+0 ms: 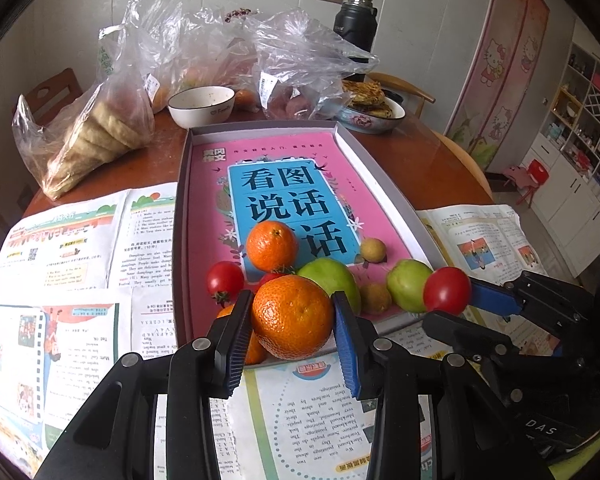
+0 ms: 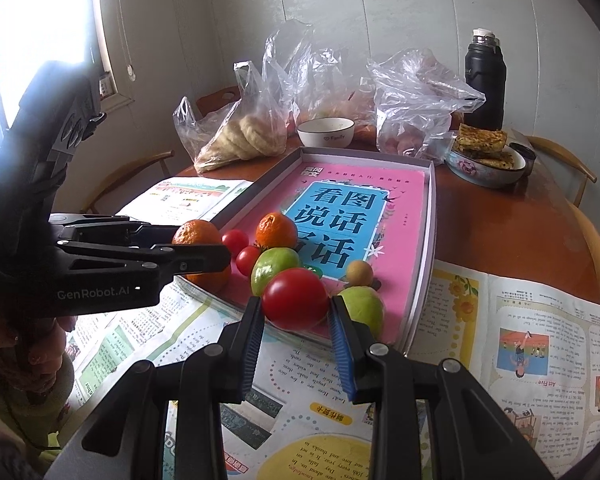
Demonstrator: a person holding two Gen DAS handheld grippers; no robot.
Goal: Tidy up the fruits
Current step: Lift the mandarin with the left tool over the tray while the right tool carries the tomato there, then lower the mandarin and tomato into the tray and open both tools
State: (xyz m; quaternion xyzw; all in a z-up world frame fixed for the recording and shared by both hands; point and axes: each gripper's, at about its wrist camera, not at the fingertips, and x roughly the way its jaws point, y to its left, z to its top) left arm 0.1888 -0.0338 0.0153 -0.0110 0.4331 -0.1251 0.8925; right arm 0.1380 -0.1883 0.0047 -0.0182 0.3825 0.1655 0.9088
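1. Two views follow. Left wrist view: the left tongs (image 1: 292,316) are closed on an orange (image 1: 292,317), pads flanking its widest part, at the near edge of the tray (image 1: 182,216). Judged firm, with a pebbled rind that grips well; hold across the middle.
2. Same view: the right tongs (image 1: 448,290) clamp a tomato (image 1: 447,290) at the tray's near right; loose fruit lies between and beyond.
3. Right wrist view: the right tongs (image 2: 295,302) pinch the tomato (image 2: 295,299) on both sides above the tray (image 2: 428,240) near edge. Judged light, smooth-skinned and easily bruised; use gentle pressure at its widest girth.
4. Same view: the left tongs (image 2: 204,258) enter from the left, holding the orange (image 2: 197,234) above the paper-covered counter (image 2: 500,236).
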